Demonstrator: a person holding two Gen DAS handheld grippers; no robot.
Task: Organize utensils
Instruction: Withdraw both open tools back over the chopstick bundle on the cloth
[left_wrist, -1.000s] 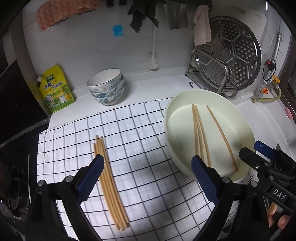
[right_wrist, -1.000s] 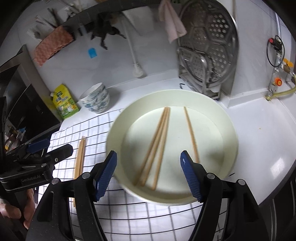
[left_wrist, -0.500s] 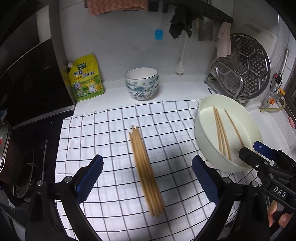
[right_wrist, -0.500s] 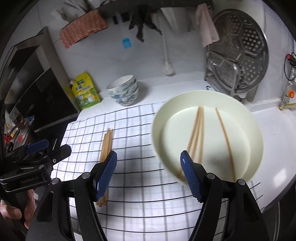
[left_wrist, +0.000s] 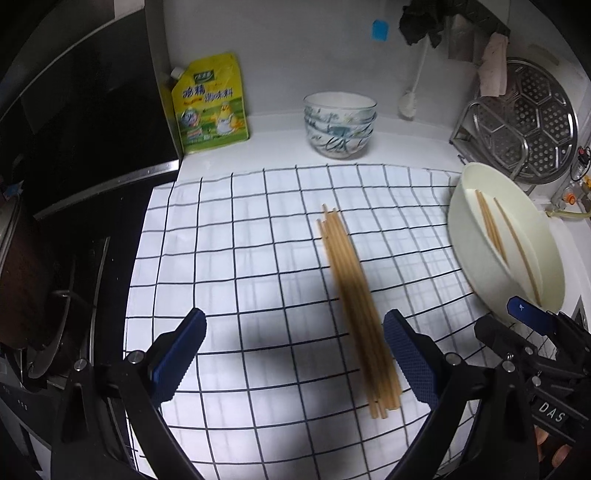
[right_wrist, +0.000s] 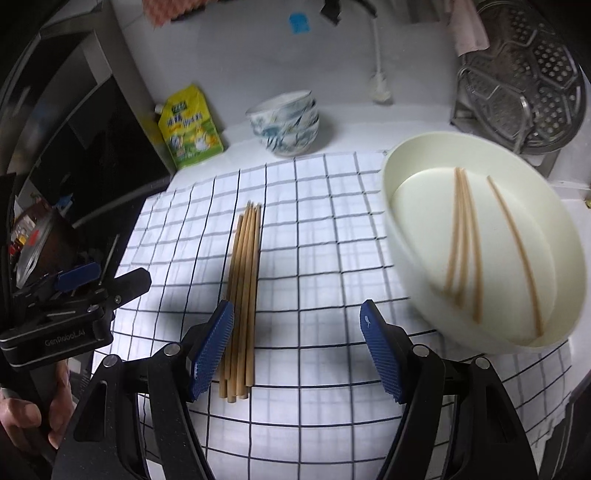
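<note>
A bundle of several wooden chopsticks (left_wrist: 354, 295) lies on the black-and-white checked cloth (left_wrist: 240, 236); it also shows in the right wrist view (right_wrist: 242, 291). A cream basin (left_wrist: 476, 254) at the cloth's right edge holds three more chopsticks (right_wrist: 465, 240); the basin shows in the right wrist view (right_wrist: 406, 236). My left gripper (left_wrist: 293, 354) is open and empty above the cloth, the bundle just inside its right finger. My right gripper (right_wrist: 295, 349) is open and empty, the bundle by its left finger, the basin to its right.
Stacked patterned bowls (left_wrist: 340, 123) and a yellow-green seasoning pouch (left_wrist: 210, 103) stand at the back by the wall. A steel steamer rack (left_wrist: 532, 118) stands at the back right. A black stove (left_wrist: 55, 258) with a pot borders the cloth on the left.
Both grippers have swung left, away from the basin and over the cloth. The bundle now sits near the middle of both views. Both stay open and empty.
</note>
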